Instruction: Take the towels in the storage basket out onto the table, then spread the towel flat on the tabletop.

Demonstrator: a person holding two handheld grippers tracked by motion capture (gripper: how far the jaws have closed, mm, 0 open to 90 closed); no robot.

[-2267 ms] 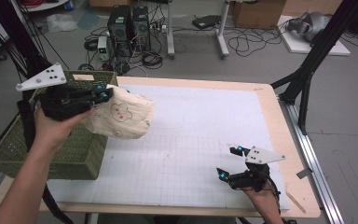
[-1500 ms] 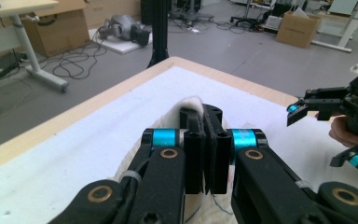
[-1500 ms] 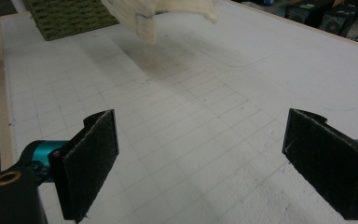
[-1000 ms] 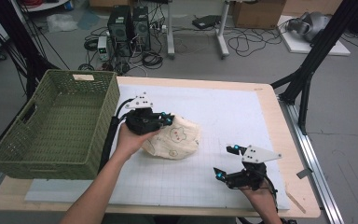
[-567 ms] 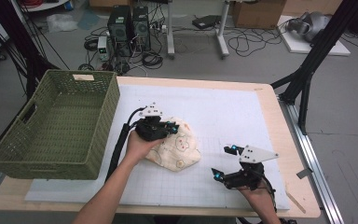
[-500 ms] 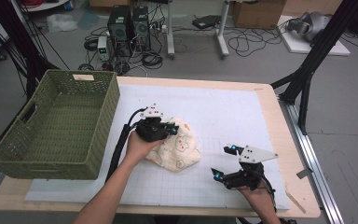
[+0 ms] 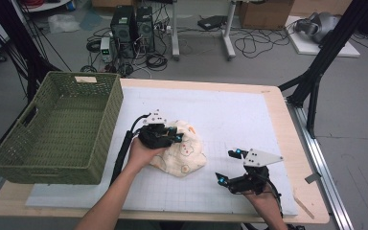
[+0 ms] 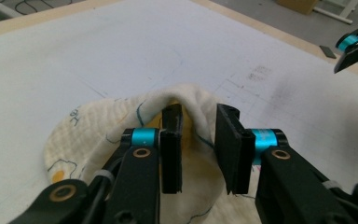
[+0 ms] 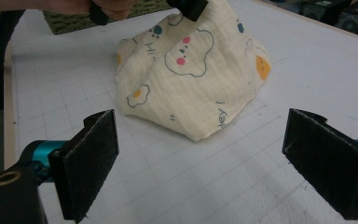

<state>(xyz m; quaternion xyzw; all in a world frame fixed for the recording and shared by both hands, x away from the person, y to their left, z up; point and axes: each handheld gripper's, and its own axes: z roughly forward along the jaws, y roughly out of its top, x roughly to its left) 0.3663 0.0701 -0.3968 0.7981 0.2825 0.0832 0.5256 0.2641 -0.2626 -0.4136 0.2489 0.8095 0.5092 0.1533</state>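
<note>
A cream cloth [image 7: 184,153] printed with clouds and eggs lies heaped on the white mat, a little left of the middle. My left gripper [image 7: 175,136] rests on top of it. In the left gripper view its jaws [image 8: 199,112] have just been opening: a raised fold of the cloth [image 8: 98,126] stands between the pads, which no longer pinch it. My right gripper [image 7: 226,165] sits low near the front right edge, open wide with nothing between its pads [image 9: 91,158]. It faces the cloth [image 9: 191,79] from a short way off.
A green woven basket [image 7: 110,103] stands on the table's left side, close to the left forearm. The wooden table edge [image 7: 278,124] runs along the right of the mat. Computer cases and cables lie on the floor beyond the table.
The left hand carried the cloth from the basket to the mat and lowered it. Its jaws have parted, and the cloth has slumped wider. The right gripper has stayed put.
</note>
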